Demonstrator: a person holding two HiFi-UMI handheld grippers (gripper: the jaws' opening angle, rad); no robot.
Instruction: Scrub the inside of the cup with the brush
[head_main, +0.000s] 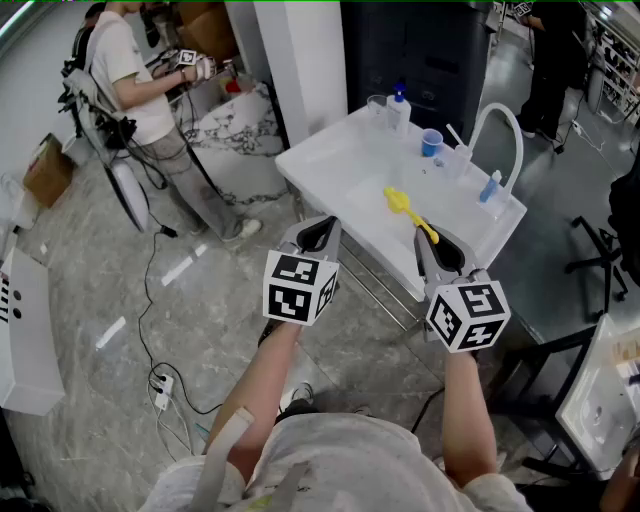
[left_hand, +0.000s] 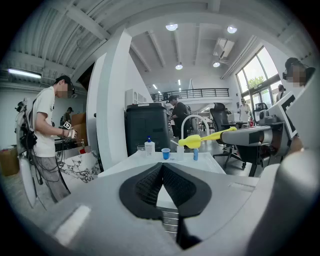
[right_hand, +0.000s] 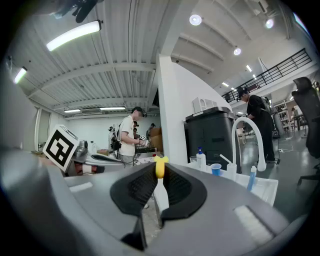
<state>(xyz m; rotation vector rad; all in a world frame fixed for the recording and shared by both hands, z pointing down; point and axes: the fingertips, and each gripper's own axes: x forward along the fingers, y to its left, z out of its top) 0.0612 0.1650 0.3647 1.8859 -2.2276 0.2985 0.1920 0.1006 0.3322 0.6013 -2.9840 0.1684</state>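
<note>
Here the blue cup (head_main: 431, 143) stands upright far back on the white surface (head_main: 330, 165), at about one o'clock from the yellow brush (head_main: 404, 205). The right tongs (head_main: 432, 250) clamp the brush's handle, with its head pointing toward eleven o'clock. The left tongs (head_main: 318, 236), at nine o'clock of them, are closed on nothing.

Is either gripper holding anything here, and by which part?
The right gripper grips the yellow brush by its handle end; the left gripper is shut on nothing.
</note>
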